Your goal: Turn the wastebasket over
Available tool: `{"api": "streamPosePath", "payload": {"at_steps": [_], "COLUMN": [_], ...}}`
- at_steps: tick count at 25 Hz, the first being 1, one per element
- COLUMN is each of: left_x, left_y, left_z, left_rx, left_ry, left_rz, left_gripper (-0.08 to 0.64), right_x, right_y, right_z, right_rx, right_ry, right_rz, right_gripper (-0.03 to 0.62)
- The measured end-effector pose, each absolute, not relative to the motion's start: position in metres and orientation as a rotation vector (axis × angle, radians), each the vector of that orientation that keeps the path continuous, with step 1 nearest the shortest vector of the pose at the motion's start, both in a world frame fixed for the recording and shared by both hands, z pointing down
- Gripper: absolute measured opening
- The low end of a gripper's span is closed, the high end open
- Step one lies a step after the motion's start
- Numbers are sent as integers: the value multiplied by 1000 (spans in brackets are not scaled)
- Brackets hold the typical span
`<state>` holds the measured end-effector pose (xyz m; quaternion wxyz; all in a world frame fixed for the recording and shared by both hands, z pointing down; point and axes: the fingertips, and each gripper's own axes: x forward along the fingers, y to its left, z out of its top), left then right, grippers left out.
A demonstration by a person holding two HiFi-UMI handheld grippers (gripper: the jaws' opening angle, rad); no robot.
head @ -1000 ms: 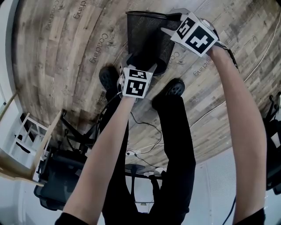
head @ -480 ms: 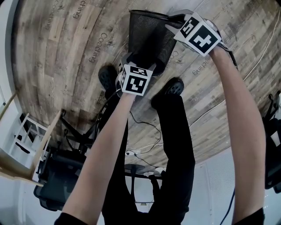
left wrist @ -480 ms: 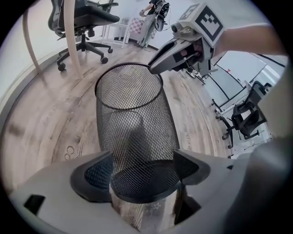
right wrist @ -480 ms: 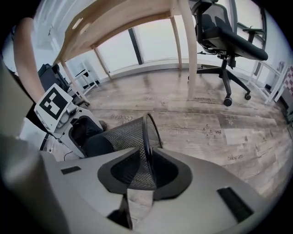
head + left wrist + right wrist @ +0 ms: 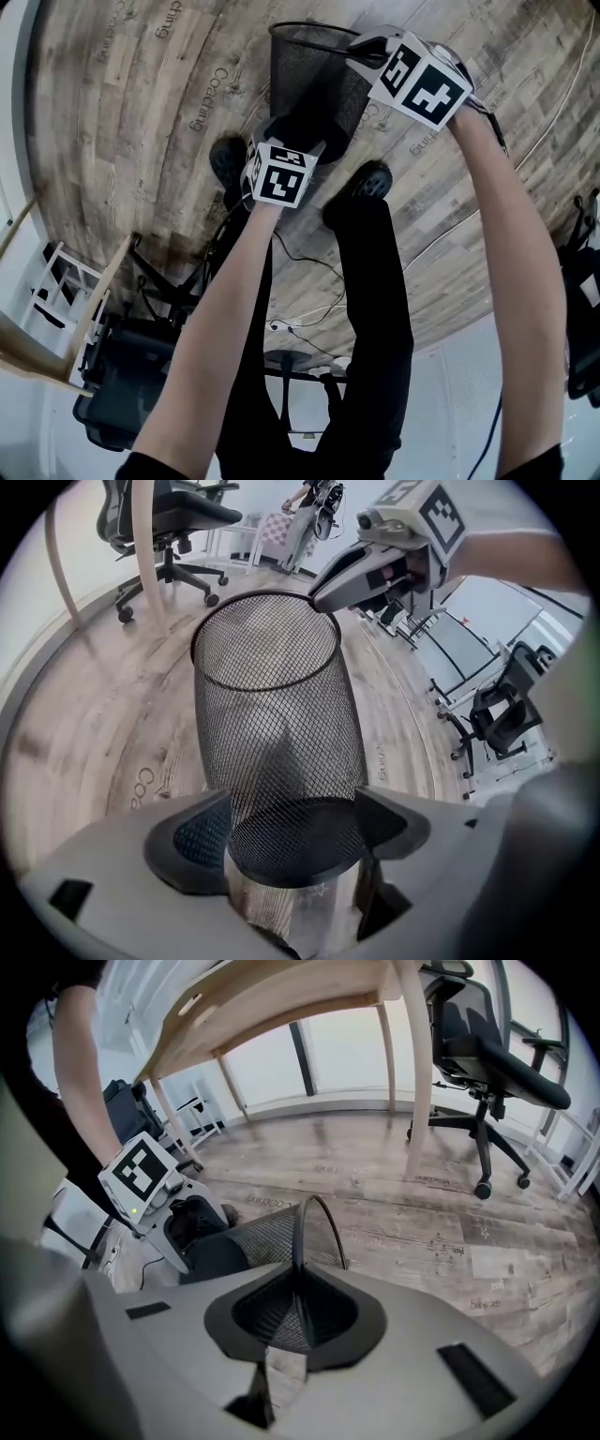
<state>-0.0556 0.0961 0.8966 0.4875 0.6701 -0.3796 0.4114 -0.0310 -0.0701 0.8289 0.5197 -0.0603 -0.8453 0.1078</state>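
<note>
Being held tipped over the wooden floor (image 5: 122, 112), black mesh wastebasket (image 5: 314, 80), open end far, base near the person's shoes, base clamped by the left gripper (image 5: 291, 128), far rim pinched by the right gripper (image 5: 356, 52), jaws just closed onto its mesh wall.

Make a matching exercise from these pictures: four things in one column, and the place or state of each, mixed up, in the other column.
1. left tool
2. right tool
3. wastebasket
4. office chair

a. beside the wooden table
b. black wire mesh
c. closed on the rim
d. closed on the base

Pairs: 1-d, 2-c, 3-b, 4-a.

The right tool's jaws have just been closing, with the rim between them.
</note>
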Motion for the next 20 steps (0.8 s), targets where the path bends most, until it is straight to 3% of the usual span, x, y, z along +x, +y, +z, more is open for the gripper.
{"api": "streamPosePath", "payload": {"at_steps": [7,20], "left_x": [-65,-62], "left_y": [112,40], "left_z": [895,842], "left_rx": [1596,1738], "left_ry": [-943,-1043], "left_rz": [966,832], "left_gripper": [402,402], "right_x": [-38,-25], "right_y": [-47,-60], "right_z": [805,768], "right_rx": [-216,-176], "right_ry": [-2074,-2057], "right_rz": [237,46], "right_gripper": [57,55]}}
